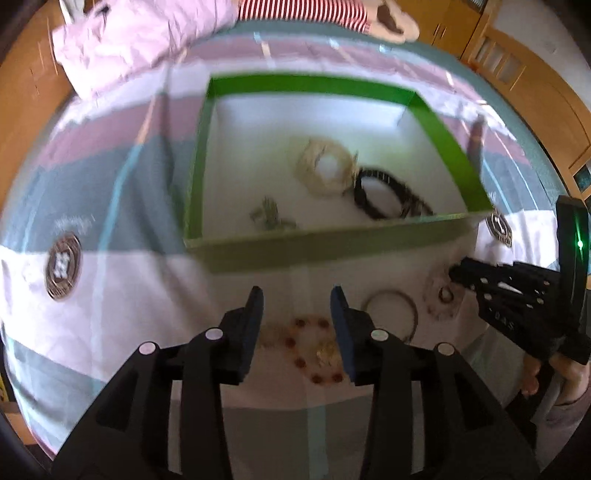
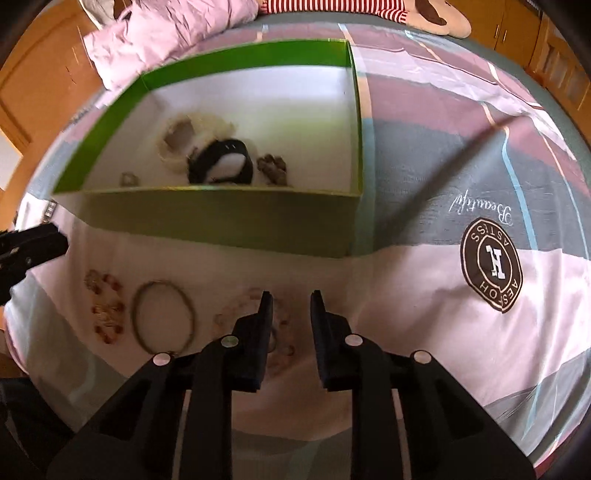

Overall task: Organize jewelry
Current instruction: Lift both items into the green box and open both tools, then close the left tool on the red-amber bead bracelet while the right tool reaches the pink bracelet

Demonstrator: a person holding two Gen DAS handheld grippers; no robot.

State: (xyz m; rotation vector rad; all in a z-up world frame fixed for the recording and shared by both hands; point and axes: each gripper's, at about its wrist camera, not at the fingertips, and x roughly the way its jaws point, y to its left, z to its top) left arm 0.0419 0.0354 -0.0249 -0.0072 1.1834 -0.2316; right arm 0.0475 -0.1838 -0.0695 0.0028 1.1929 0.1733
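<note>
Black fingers of the left gripper (image 1: 297, 295) fill the foreground of the left wrist view, jaws parted with nothing pressed between the pads; the tool points steeply down at the bedspread (image 1: 110, 295). Seen through the gap, a bracelet of red-brown beads (image 1: 314, 347) with a small gold charm lies flat on the pale cloth. Whether the pads touch it cannot be told. Just to its right lies a thin metal bangle (image 1: 391, 314), and beyond that a pale beaded bracelet (image 1: 441, 297), over which the right gripper (image 1: 456, 269) reaches in from the frame's right edge, carried by a hand (image 1: 565, 365).

From the right wrist view, the right gripper (image 2: 291, 295) likewise points down with jaws narrowly apart, gripping nothing; the pale beaded bracelet (image 2: 284, 325) lies on the cloth between and under its fingers, partly hidden. The thin bangle (image 2: 164, 317) and the red-brown beads (image 2: 107, 310) lie to the left, all three well apart from one another in a row just in front of the box. The left gripper's tip (image 2: 37, 243) enters at the left edge.

Behind the row stands an open green box (image 1: 295, 251) with a white floor. It contains a cream coiled bracelet (image 1: 325, 170), a black band (image 1: 384, 195) touching it, and a small greenish trinket (image 1: 269, 216); a brownish cluster (image 2: 273, 168) also lies beside the black band. A round brown printed emblem (image 2: 491, 267) marks the bedspread to the box's right. At the far edge lie a crumpled pink cover (image 1: 140, 40) and red-and-white striped fabric (image 1: 303, 13).
</note>
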